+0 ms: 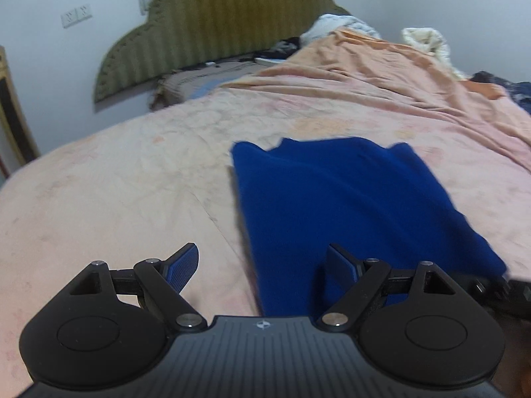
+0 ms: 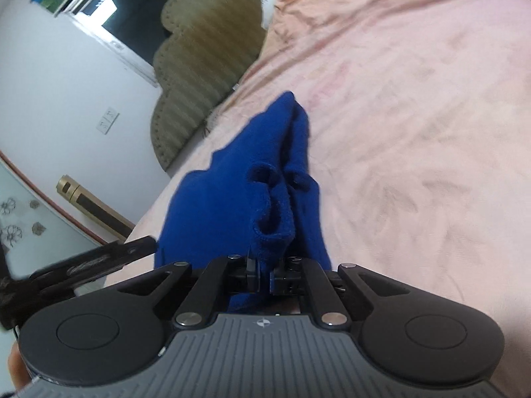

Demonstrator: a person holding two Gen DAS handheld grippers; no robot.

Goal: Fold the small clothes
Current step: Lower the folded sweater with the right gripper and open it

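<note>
A dark blue garment lies spread on the pink bedsheet, ahead and to the right in the left wrist view. My left gripper is open and empty, hovering over the garment's near left edge; its right finger is above the cloth. In the right wrist view the blue garment is bunched and lifted. My right gripper is shut on a fold of it. Part of the right gripper shows at the right edge of the left wrist view.
A green padded headboard stands at the far end. A crumpled orange blanket and other loose clothes lie at the back right. The bed's left edge drops off beside a white wall and a wooden frame.
</note>
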